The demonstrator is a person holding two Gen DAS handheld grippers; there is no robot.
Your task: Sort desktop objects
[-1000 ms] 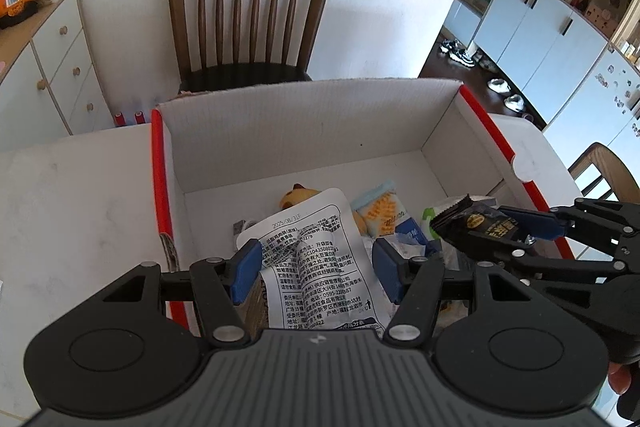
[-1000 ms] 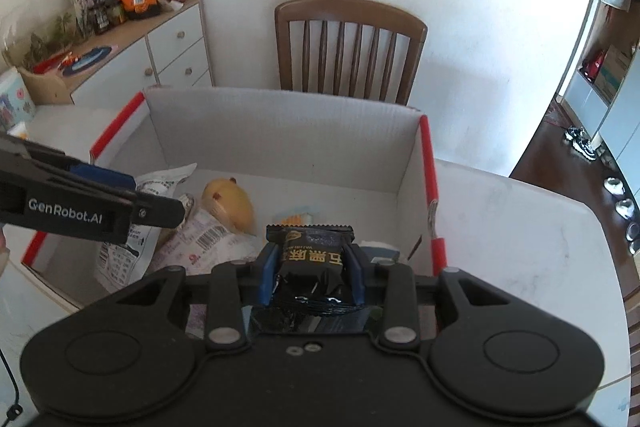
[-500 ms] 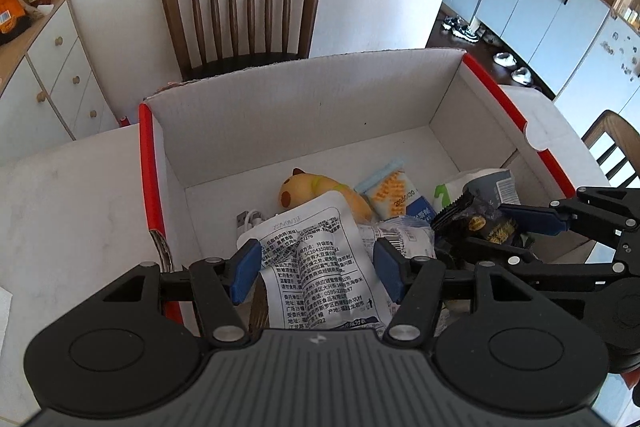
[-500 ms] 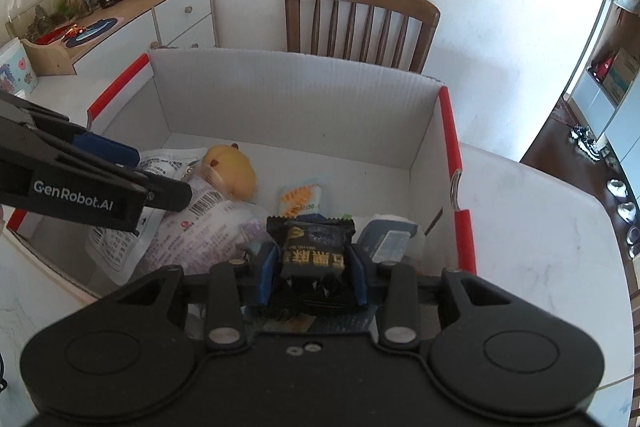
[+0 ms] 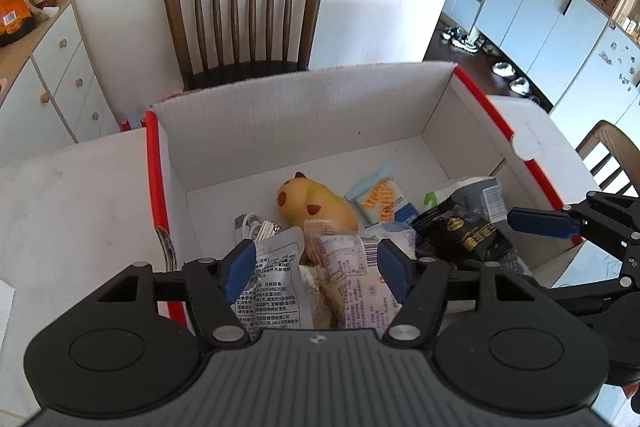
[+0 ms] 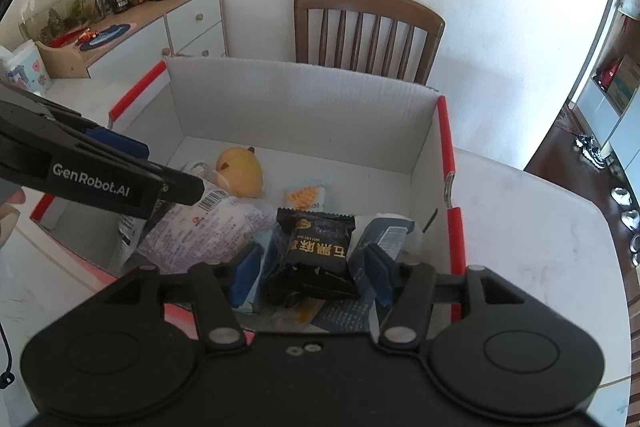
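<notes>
A white cardboard box with red edges (image 5: pixel 400 99) (image 6: pixel 304 99) holds a yellow plush toy (image 5: pixel 312 205) (image 6: pixel 240 171), an orange cracker packet (image 5: pixel 380 199), a white cable (image 5: pixel 250 227) and several snack bags. My left gripper (image 5: pixel 316 267) is open over the box's near side; a white printed bag (image 5: pixel 276 287) and a pinkish bag (image 5: pixel 352 275) lie below it. My right gripper (image 6: pixel 312 267) is open; the black snack packet (image 6: pixel 320 247) (image 5: pixel 468 235) lies loose between its fingers on the pile.
A wooden chair (image 5: pixel 244 19) (image 6: pixel 368 31) stands behind the box against the wall. A white drawer cabinet (image 6: pixel 160 23) with snacks and jars is at the left. The white table (image 6: pixel 540 227) extends right of the box; a second chair (image 5: pixel 612 155) is at far right.
My right gripper has opened and let go of the black snack packet into the box. My left gripper has let the white printed bag drop onto the pile. Both grippers moved lower.
</notes>
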